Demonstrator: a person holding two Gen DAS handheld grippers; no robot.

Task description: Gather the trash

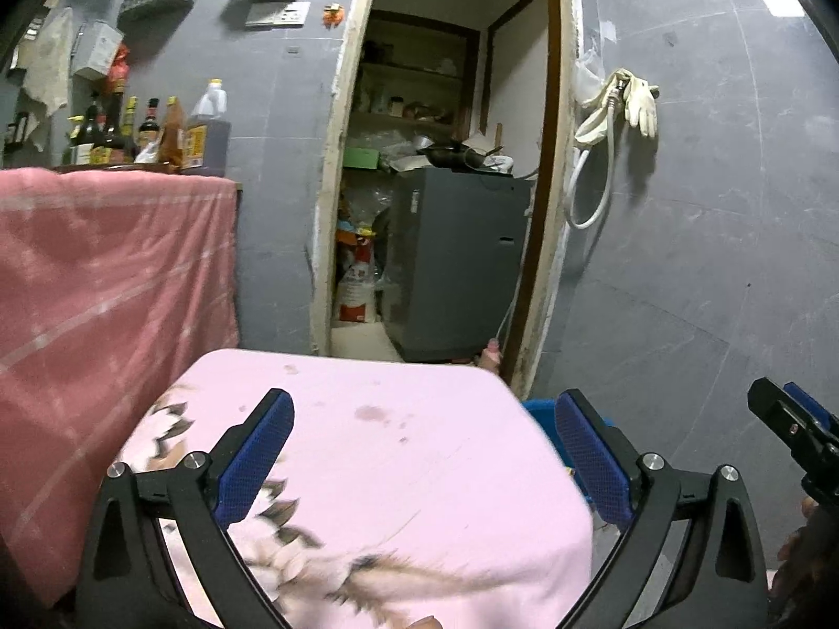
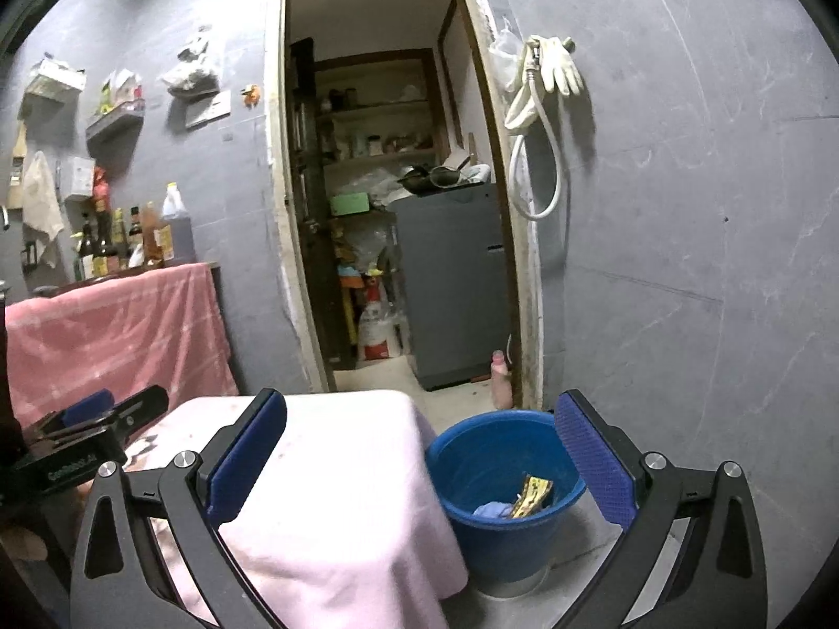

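A blue bucket (image 2: pixel 498 487) stands on the floor to the right of a small table under a pink cloth (image 2: pixel 335 482). Inside it lie a yellow wrapper (image 2: pixel 532 495) and a bluish crumpled piece (image 2: pixel 493 509). My right gripper (image 2: pixel 419 456) is open and empty, held above the table's right edge and the bucket. My left gripper (image 1: pixel 425 451) is open and empty above the pink cloth (image 1: pixel 398 472). Only a sliver of the bucket (image 1: pixel 540 411) shows in the left wrist view. The right gripper's tip (image 1: pixel 786 424) shows at that view's right edge.
A taller counter draped in a red-pink cloth (image 2: pixel 115 325) stands left, with several bottles (image 2: pixel 136 236) on top. An open doorway (image 2: pixel 398 183) ahead leads to a storeroom with a grey appliance (image 2: pixel 451 283). A hose and gloves (image 2: pixel 545 84) hang on the grey wall.
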